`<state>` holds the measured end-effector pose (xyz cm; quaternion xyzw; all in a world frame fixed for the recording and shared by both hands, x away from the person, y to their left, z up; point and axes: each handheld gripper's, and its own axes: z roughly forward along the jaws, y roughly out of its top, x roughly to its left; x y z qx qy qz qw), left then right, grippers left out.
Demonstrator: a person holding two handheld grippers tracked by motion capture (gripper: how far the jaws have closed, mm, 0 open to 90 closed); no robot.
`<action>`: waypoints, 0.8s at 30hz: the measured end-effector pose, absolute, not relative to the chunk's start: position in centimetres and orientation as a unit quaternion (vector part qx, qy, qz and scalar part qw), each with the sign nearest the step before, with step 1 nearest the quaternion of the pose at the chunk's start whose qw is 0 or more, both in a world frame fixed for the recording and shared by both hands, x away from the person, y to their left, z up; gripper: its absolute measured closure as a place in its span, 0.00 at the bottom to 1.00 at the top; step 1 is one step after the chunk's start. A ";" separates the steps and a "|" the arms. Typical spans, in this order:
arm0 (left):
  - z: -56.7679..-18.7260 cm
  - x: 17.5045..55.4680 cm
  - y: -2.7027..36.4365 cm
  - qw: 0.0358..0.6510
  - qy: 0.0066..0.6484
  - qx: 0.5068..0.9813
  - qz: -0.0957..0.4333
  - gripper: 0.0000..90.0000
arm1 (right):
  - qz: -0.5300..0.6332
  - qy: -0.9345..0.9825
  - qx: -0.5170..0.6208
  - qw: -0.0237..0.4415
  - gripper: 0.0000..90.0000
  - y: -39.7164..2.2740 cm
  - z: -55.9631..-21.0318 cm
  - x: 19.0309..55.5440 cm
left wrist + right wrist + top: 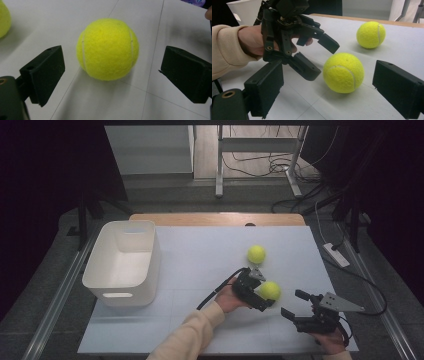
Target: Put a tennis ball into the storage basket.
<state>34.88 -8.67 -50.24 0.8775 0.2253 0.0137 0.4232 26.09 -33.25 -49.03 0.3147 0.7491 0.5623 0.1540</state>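
The near tennis ball (270,290) is flanked, untouched, by the left gripper (263,298), jaws spread; the right gripper (294,305) is held beside, jaws spread too.

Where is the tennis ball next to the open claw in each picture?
High view: the near tennis ball sits right of centre, at the left claw.
Left gripper view: centre, between the open jaws, untouched.
Right gripper view: lower centre, beside the left claw.
Shared landmark: the second tennis ball.
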 end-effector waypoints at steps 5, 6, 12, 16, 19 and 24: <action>-50.4 35.2 -9.1 0.421 0.228 0.878 0.013 0.07 | 0.562 0.750 0.315 0.153 0.11 -33.3 -49.1 26.1; -50.5 35.3 -9.1 0.420 0.227 0.879 0.013 0.07 | 0.562 0.750 0.315 0.153 0.11 -33.3 -49.1 26.1; -51.0 35.5 -9.9 0.413 0.228 0.882 0.010 0.07 | 0.562 0.749 0.315 0.154 0.11 -33.3 -49.1 26.1; -51.3 35.8 -10.4 0.406 0.225 0.886 0.009 0.07 | 0.561 0.750 0.315 0.154 0.11 -33.3 -49.1 26.1; -51.4 35.8 -10.7 0.403 0.225 0.887 0.011 0.09 | 0.561 0.750 0.315 0.154 0.11 -33.3 -49.1 26.2; -51.8 36.0 -10.9 0.389 0.232 0.891 0.021 0.18 | 0.560 0.750 0.316 0.154 0.11 -33.3 -49.1 26.1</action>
